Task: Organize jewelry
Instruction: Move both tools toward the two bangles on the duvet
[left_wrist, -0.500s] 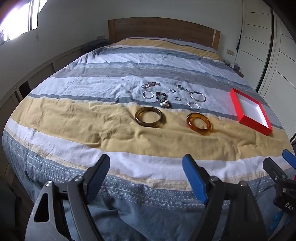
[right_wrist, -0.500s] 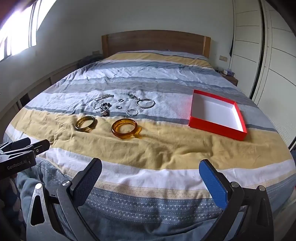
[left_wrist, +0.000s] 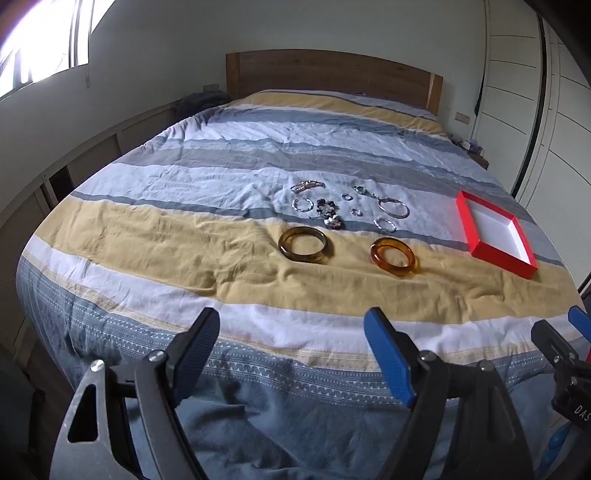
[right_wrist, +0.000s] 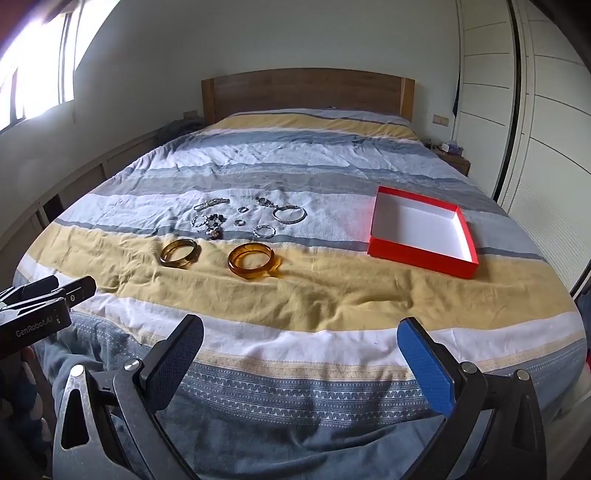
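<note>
Two amber bangles lie on the bed's yellow stripe: a darker one (left_wrist: 303, 243) (right_wrist: 179, 252) on the left and an orange one (left_wrist: 393, 256) (right_wrist: 252, 261) on the right. Behind them lie several small silver rings, chains and a beaded bracelet (left_wrist: 330, 211) (right_wrist: 213, 223), and a large silver hoop (left_wrist: 394, 208) (right_wrist: 290, 213). An empty red box (left_wrist: 493, 254) (right_wrist: 421, 264) with a white inside sits to the right. My left gripper (left_wrist: 291, 350) and right gripper (right_wrist: 301, 354) are both open and empty, over the bed's near edge, well short of the jewelry.
The striped duvet (left_wrist: 184, 236) covers the whole bed, with a wooden headboard (right_wrist: 306, 90) at the far end. White wardrobe doors (right_wrist: 546, 122) stand along the right. A low shelf runs along the left wall under a window.
Both grippers have drawn back and risen a little, so the bed looks slightly farther. The jewelry and box have not moved.
</note>
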